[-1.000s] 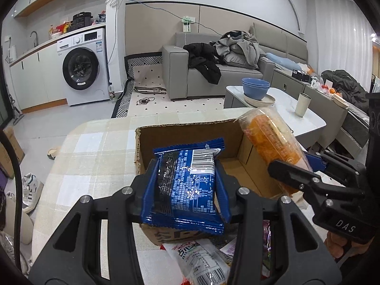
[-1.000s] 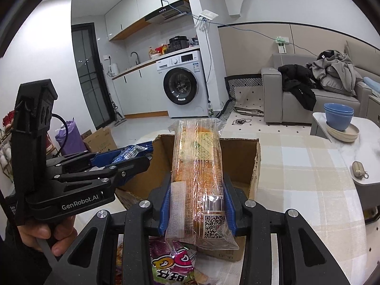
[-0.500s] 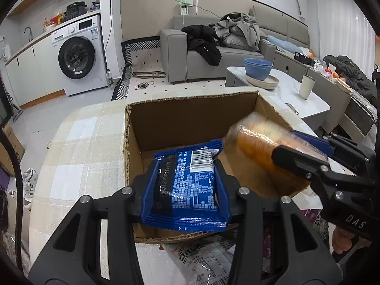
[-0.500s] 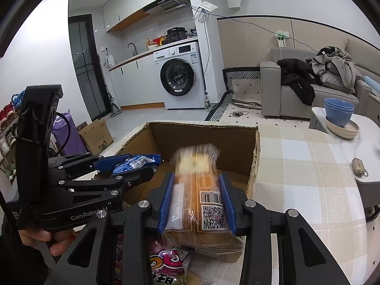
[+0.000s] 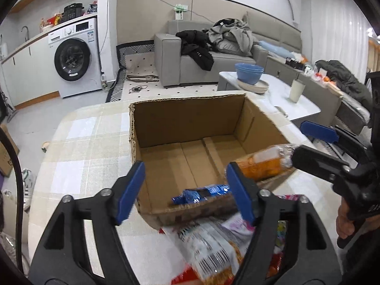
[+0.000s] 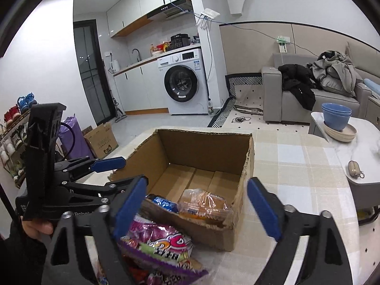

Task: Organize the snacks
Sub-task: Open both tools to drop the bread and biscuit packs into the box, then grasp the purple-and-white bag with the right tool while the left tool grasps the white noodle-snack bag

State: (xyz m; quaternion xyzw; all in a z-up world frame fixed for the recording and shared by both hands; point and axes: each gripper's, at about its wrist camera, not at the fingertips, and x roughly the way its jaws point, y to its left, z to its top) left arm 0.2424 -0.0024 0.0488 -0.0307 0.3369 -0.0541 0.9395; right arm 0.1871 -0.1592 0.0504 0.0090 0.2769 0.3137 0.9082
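Note:
An open cardboard box (image 5: pixel 190 116) (image 6: pixel 204 142) stands on the checked tablecloth. A blue snack packet (image 5: pixel 201 193) (image 6: pixel 163 203) lies inside against the near wall. An orange snack pack (image 5: pixel 261 163) (image 6: pixel 204 205) lies inside beside it, at the right. My left gripper (image 5: pixel 187 190) is open and empty above the box's near edge. My right gripper (image 6: pixel 204 204) is open and empty above the near right corner. Each gripper shows in the other's view: the right (image 5: pixel 315 142), the left (image 6: pixel 111 171).
Several more snack bags lie on the cloth just in front of the box, a white one (image 5: pixel 209 244) and a purple one (image 6: pixel 161 239). A white side table (image 6: pixel 356 147) with blue bowls (image 6: pixel 336 116) stands to the right. A sofa and a washing machine are beyond.
Both grippers opened and let go their snacks. The blue packet and the orange pack dropped into the box. Both grippers have drawn back a little toward the near edge.

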